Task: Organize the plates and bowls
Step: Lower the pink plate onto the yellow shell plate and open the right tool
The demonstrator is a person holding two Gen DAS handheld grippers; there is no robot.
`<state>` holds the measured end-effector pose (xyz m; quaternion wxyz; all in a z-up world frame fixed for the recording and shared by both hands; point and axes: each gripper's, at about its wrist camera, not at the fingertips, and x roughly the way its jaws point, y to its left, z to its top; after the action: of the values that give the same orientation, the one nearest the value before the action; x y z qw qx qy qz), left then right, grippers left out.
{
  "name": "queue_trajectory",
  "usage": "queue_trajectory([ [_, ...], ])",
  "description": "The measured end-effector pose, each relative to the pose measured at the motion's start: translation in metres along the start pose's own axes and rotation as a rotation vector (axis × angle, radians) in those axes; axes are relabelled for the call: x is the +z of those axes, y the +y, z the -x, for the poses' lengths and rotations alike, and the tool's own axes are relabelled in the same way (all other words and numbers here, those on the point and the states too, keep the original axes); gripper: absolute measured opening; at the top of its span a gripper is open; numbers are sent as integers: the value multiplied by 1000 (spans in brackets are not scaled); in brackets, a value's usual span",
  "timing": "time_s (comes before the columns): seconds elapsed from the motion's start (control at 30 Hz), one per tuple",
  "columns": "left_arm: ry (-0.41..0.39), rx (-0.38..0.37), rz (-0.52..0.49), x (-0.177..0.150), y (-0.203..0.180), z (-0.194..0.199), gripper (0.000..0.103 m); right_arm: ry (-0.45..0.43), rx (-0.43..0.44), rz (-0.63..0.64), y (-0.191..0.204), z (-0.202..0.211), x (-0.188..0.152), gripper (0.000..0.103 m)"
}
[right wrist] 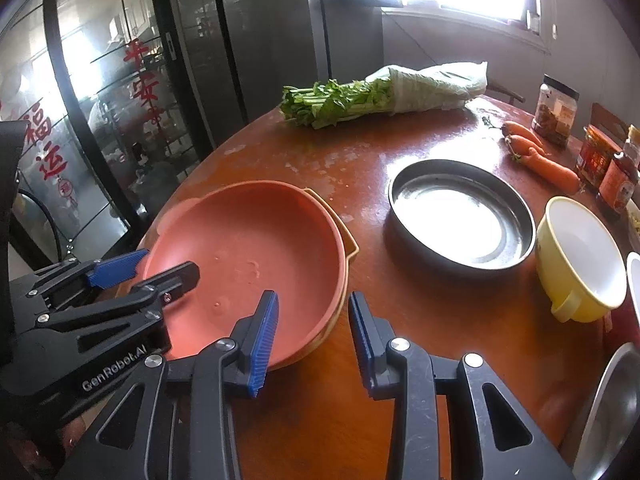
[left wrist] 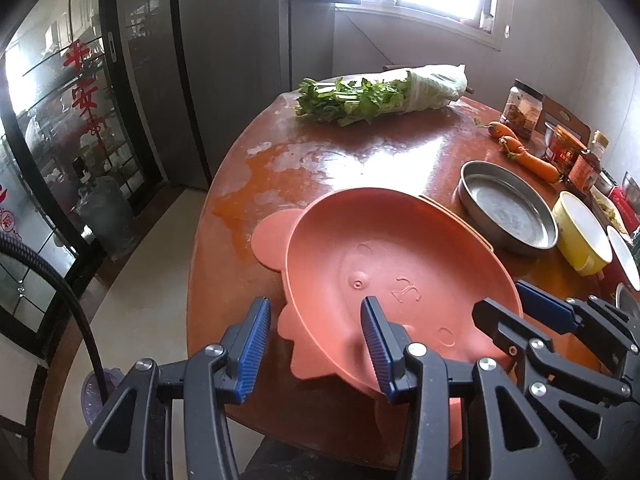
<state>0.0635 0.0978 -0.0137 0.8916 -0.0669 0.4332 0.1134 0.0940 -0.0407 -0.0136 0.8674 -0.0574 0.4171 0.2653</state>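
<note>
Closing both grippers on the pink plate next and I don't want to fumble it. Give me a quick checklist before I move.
1. Left gripper astride the pink plate rim: ok.
2. Right gripper astride the rim on the other side: ok.
3. Jaws gripping the rim: not ok, both stand open.
4. Pink plate free to lift off the yellow plate beneath it: cannot tell.
5. Steel pan and yellow bowl apart from the plate: ok.
</note>
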Motion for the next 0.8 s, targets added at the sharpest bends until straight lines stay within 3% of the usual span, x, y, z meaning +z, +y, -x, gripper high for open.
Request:
queue_trajectory([
  [0.8, 10, -40, -32, 18, -4, -26, 48, 35, -1, -27, 1, -18, 4, 40],
])
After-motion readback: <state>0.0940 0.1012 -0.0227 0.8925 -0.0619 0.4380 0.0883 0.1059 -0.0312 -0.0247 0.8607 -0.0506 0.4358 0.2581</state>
